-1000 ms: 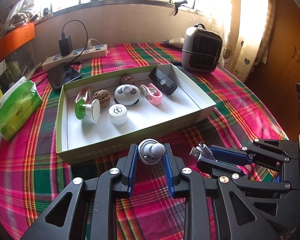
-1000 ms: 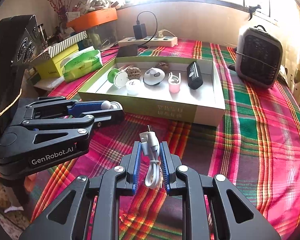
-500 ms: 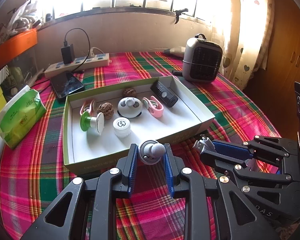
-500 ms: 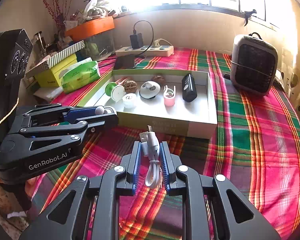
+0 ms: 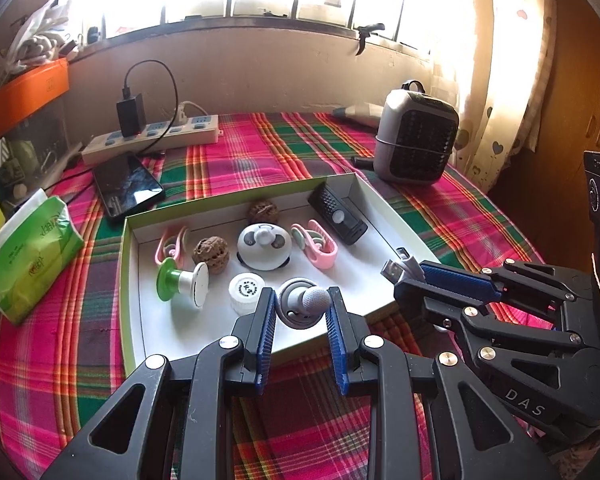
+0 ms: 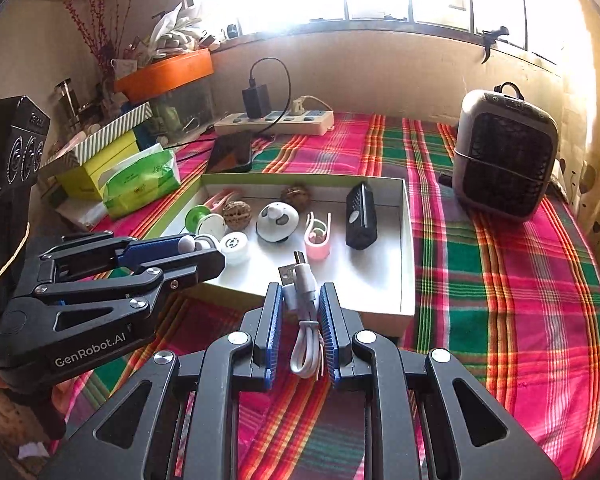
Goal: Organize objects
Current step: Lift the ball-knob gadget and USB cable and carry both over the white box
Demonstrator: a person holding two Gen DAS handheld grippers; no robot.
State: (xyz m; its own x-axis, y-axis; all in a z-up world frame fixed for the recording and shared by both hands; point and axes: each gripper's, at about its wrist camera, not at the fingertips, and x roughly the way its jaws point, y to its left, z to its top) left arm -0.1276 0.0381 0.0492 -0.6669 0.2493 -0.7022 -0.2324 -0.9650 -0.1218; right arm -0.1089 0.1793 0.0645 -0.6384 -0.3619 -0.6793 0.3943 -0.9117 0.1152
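My left gripper (image 5: 300,304) is shut on a small grey round gadget with a mesh knob (image 5: 306,306), held over the near edge of the shallow green-rimmed box (image 5: 129,280). Beside it on the right, my right gripper (image 6: 300,300) is shut on a coiled white USB cable (image 6: 304,320), its plug (image 5: 394,270) poking over the box's near right corner. Inside the box lie a green-and-white spool (image 5: 180,282), two walnuts (image 5: 211,254), a white round gadget (image 5: 264,246), a white cap (image 5: 246,290), pink clips (image 5: 316,244) and a black device (image 5: 338,218).
On the plaid tablecloth (image 6: 500,280), a grey fan heater (image 5: 414,144) stands at the back right. A power strip with a charger (image 5: 152,138) and a phone (image 5: 126,188) lie behind the box. A green tissue pack (image 5: 32,256) sits at the left, with cluttered boxes beyond it.
Both grippers have moved forward and up with their loads, from in front of the box to over its near edge. The items in the box stayed put.
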